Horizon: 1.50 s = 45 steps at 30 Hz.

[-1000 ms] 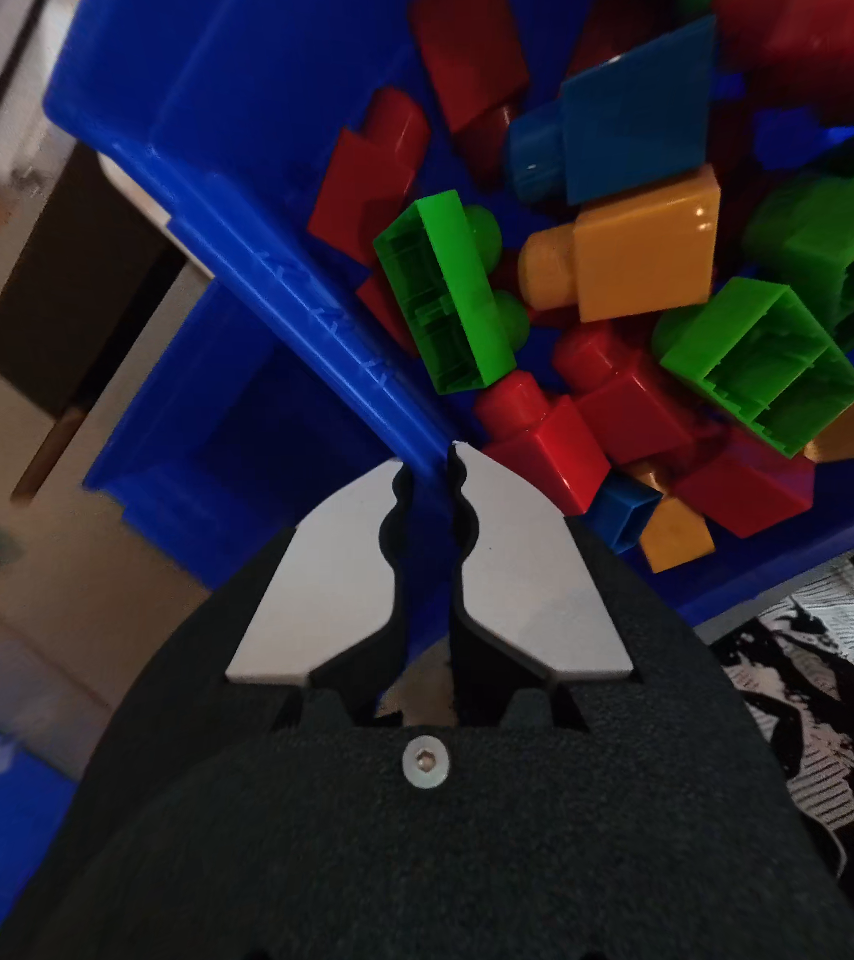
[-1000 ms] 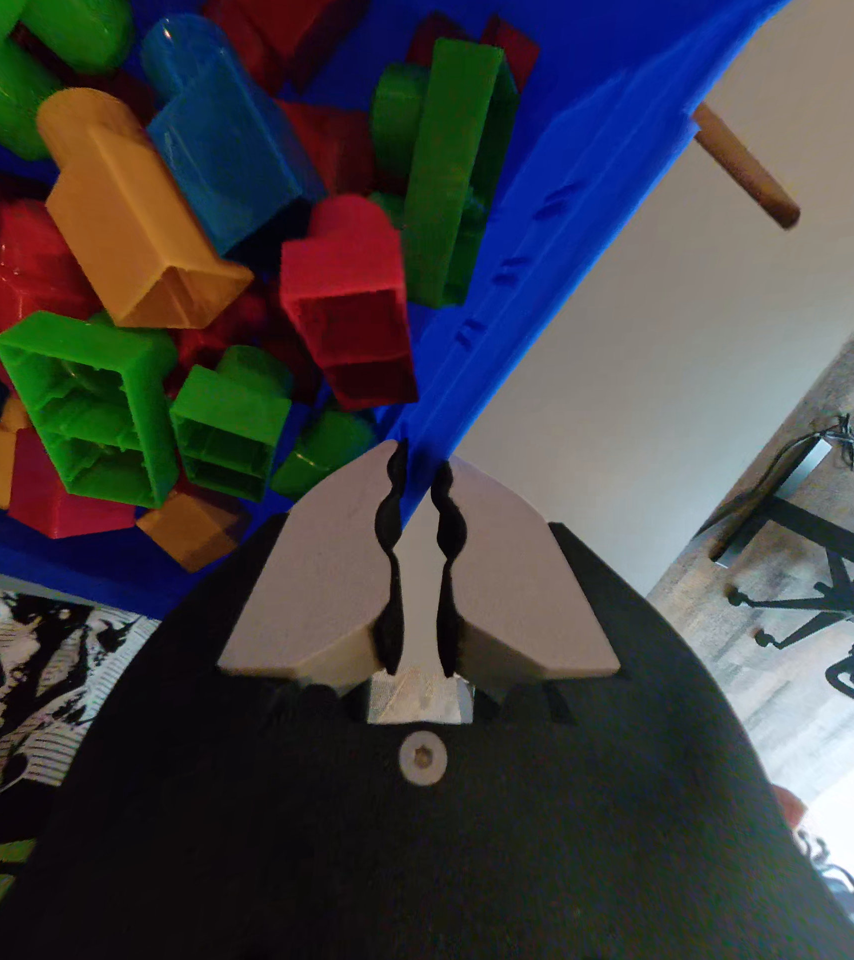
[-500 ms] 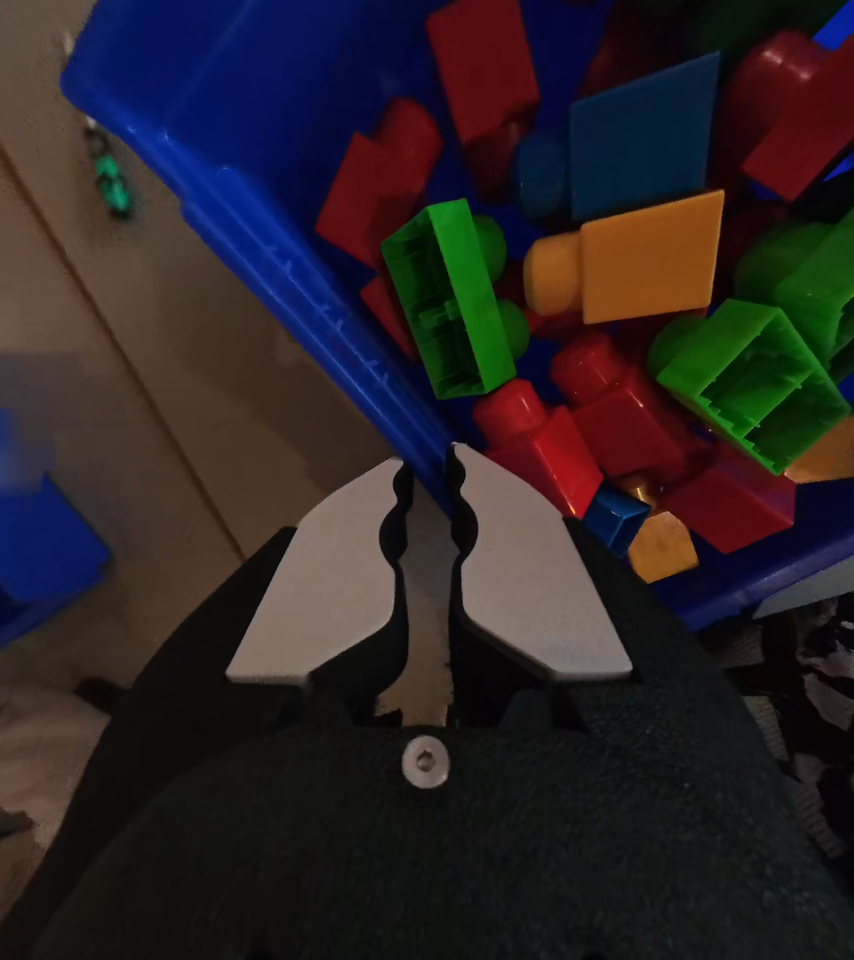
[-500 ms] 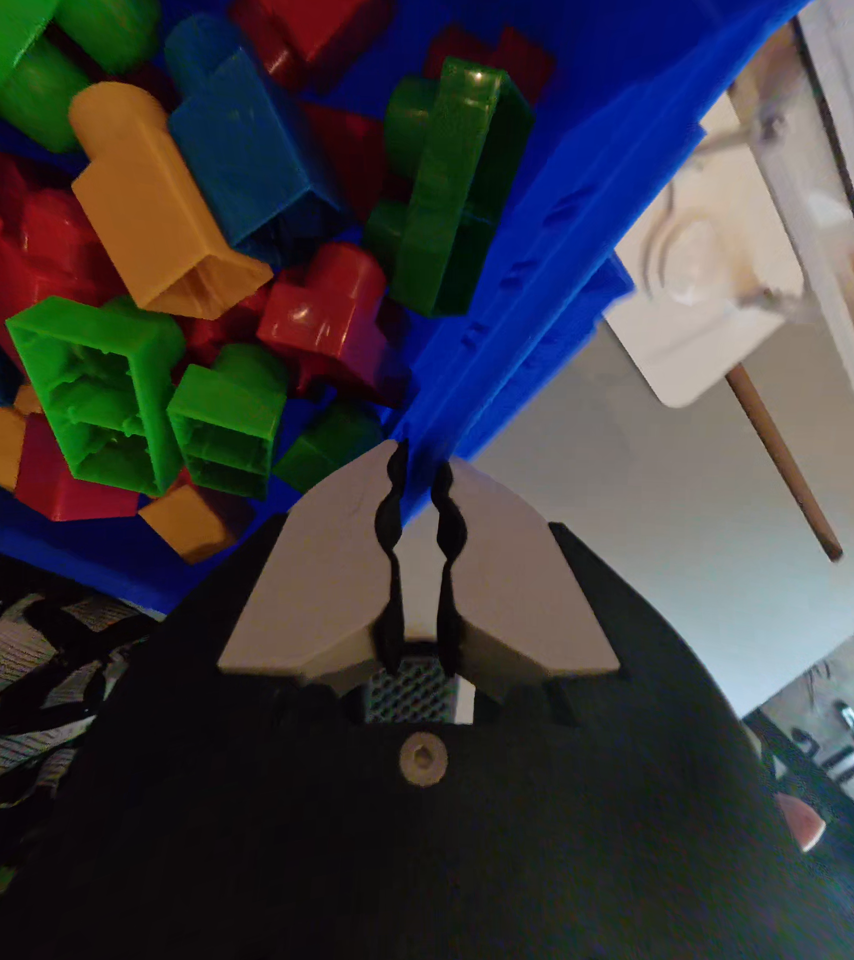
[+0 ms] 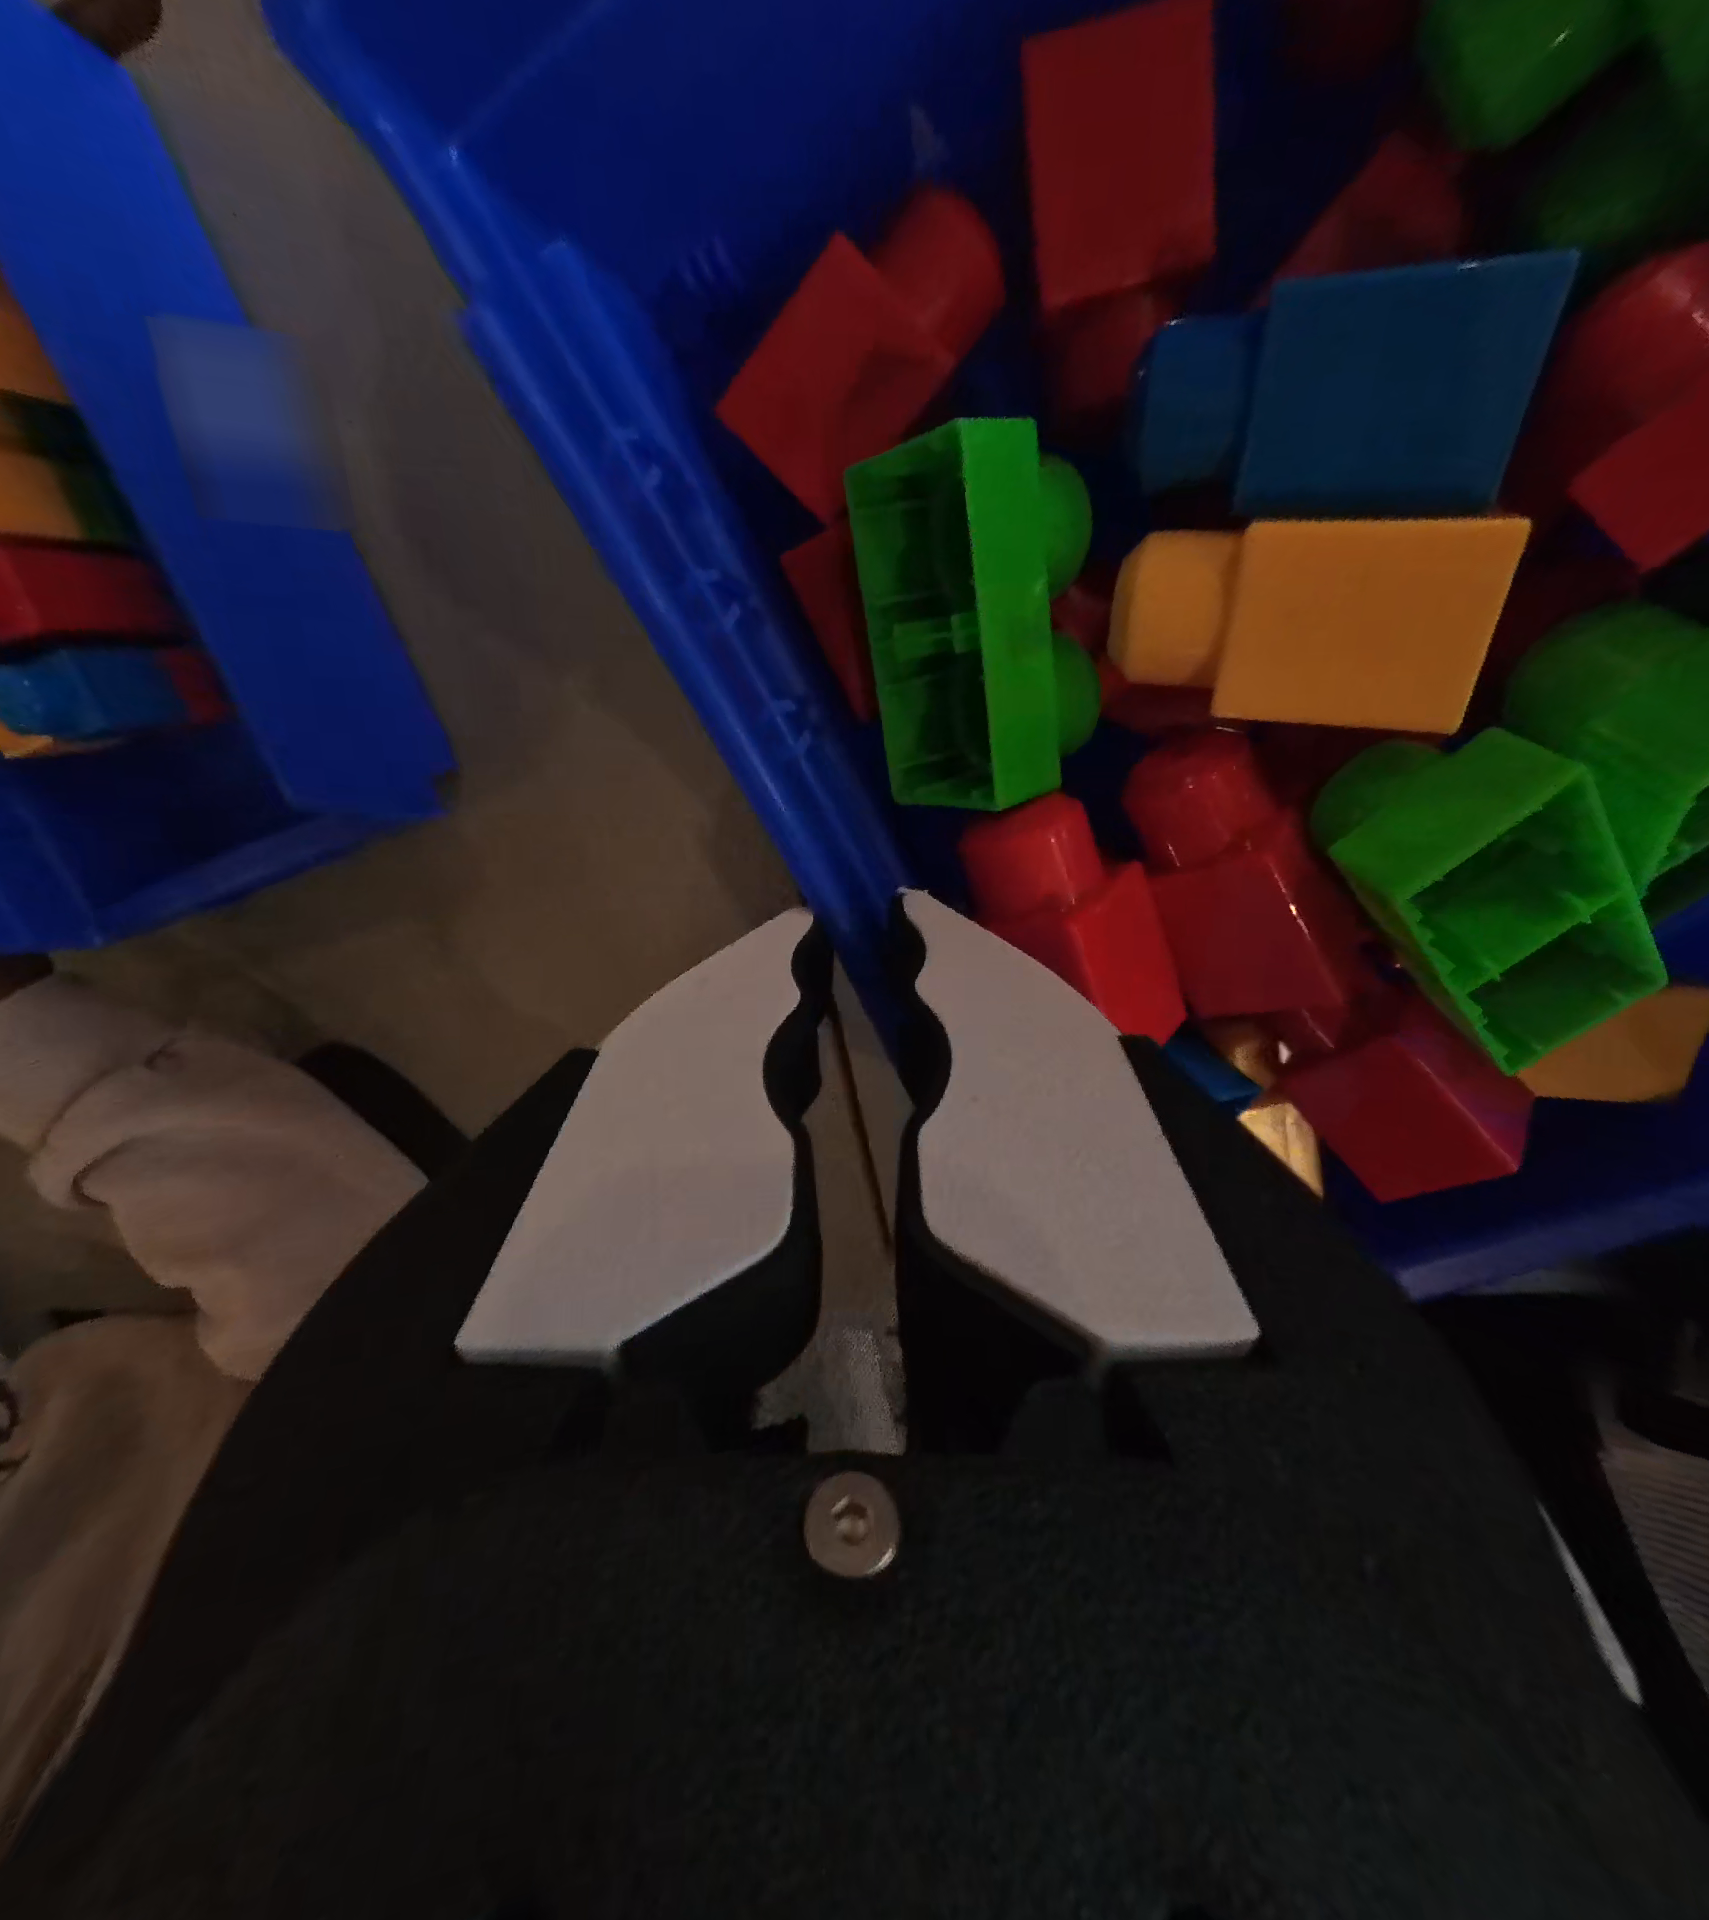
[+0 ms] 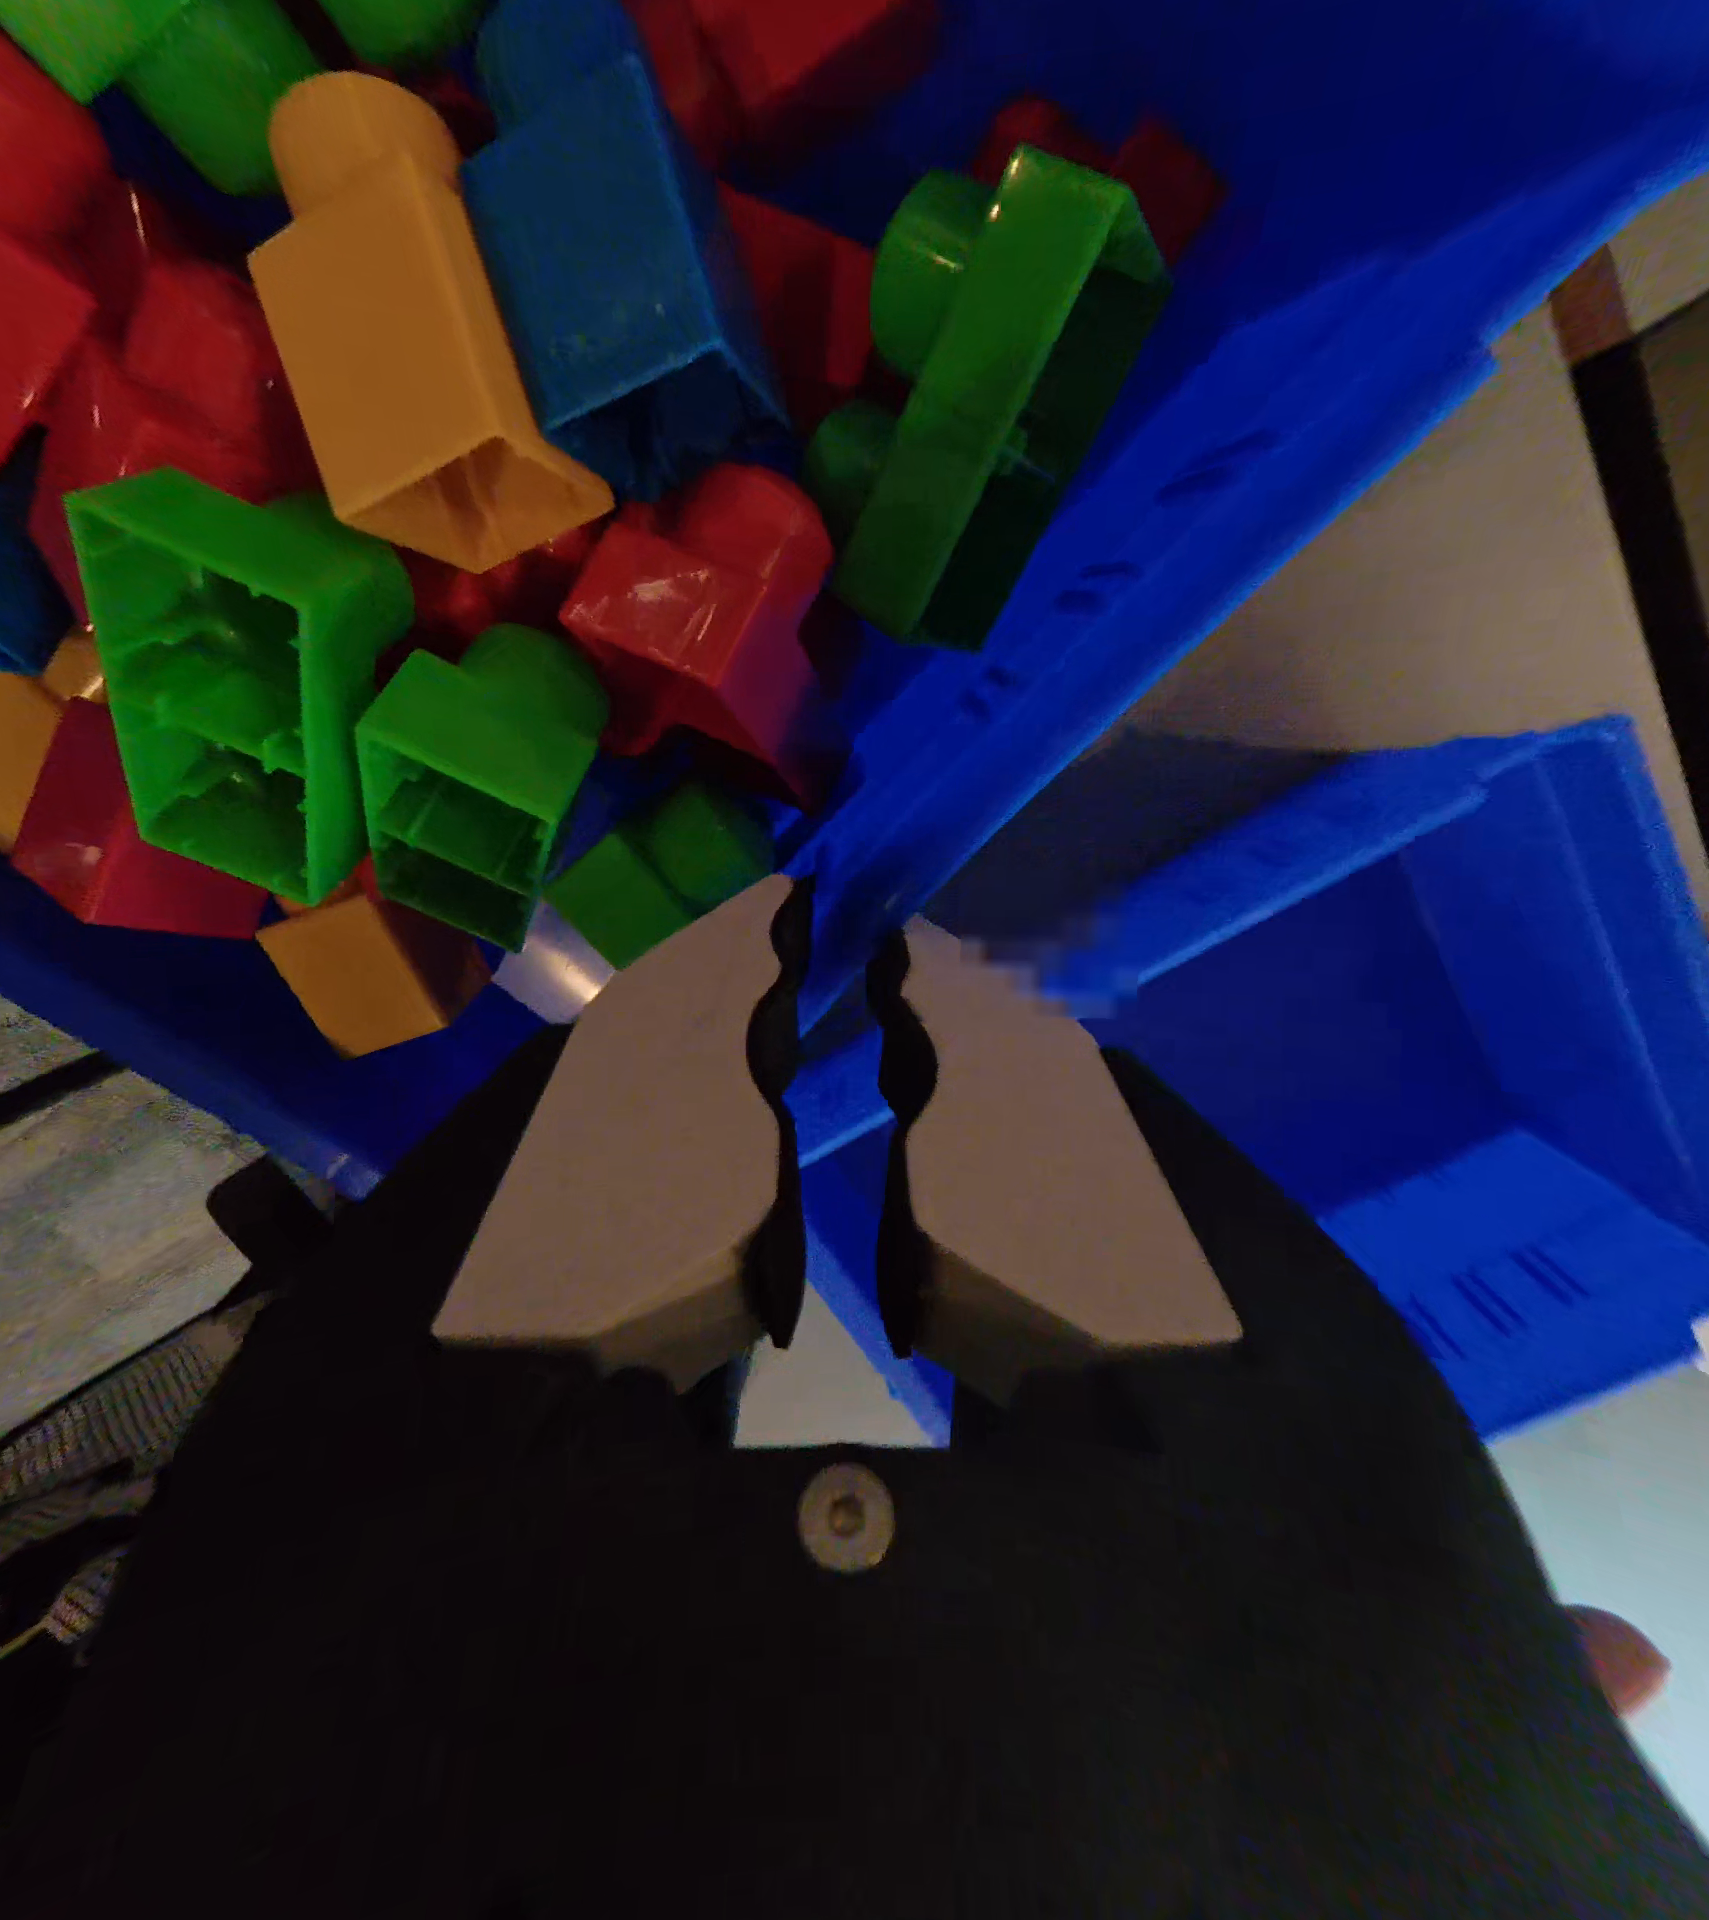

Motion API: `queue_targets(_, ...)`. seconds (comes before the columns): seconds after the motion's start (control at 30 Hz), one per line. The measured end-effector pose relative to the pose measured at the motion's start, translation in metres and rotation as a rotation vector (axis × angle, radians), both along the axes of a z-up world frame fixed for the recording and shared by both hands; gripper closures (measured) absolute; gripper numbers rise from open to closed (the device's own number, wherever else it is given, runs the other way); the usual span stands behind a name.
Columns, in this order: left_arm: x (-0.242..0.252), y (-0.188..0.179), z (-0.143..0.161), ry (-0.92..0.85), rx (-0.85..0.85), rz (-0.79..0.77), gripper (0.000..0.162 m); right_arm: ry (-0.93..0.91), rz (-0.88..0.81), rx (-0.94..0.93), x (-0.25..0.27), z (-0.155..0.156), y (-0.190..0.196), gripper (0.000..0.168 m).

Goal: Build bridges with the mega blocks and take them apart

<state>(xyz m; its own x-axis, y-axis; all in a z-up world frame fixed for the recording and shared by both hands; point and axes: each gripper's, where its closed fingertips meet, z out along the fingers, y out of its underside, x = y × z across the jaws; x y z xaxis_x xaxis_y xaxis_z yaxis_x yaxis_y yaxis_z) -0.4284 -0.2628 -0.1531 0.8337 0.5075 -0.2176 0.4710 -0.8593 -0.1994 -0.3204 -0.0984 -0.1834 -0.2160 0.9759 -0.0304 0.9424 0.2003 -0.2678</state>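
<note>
Background: beige surface (image 5: pixel 559 831) behind, dim light, edges blurred.
Blocks: mega blocks (image 5: pixel 1349 644) heaped in blue bin (image 5: pixel 725 582), upper right of left view, upper left of right view; lower ones half buried.
Left gripper (image 5: pixel 855 914): pinching the bin's rim.
Right gripper (image 6: pixel 839 914): clamped on the opposite rim.
Second bin (image 5: pixel 237 582): upper left, cut off, more blocks inside.
Third bin (image 6: pixel 1515 1091): right side, contents unseen.
</note>
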Motion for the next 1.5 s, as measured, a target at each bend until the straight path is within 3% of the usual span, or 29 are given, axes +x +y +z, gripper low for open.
queue_targets(0.27,-0.038,0.014,-0.067,-0.061,-0.051,-0.016,0.153,-0.048,-0.066,-0.047,-0.021,-0.072,0.001,0.156)
queue_targets(0.43,-0.051,0.015,-0.094,-0.092,-0.065,-0.020,0.154,-0.079,-0.066,-0.063,-0.025,-0.095,-0.003,0.156)
queue_targets(0.67,-0.064,0.014,-0.114,-0.109,-0.031,-0.033,0.153,-0.080,-0.066,-0.019,-0.028,-0.095,-0.011,0.155)
queue_targets(1.07,-0.073,0.016,-0.116,-0.033,0.040,-0.078,0.149,-0.055,-0.080,0.067,-0.026,-0.095,-0.013,0.143)
queue_targets(1.17,-0.074,0.015,-0.115,0.016,0.057,-0.096,0.147,-0.027,-0.004,0.062,-0.023,-0.095,-0.020,0.121)
queue_targets(1.3,-0.068,0.006,-0.108,0.038,0.073,-0.070,0.097,0.084,0.042,0.054,-0.024,-0.082,-0.025,0.104)
queue_targets(1.4,-0.065,0.000,-0.099,0.092,0.140,-0.049,0.089,0.191,0.060,0.082,-0.023,-0.064,-0.020,0.088)
queue_targets(1.5,-0.061,0.009,-0.080,0.184,0.331,-0.067,0.068,0.358,0.131,0.042,-0.022,-0.039,-0.027,0.074)
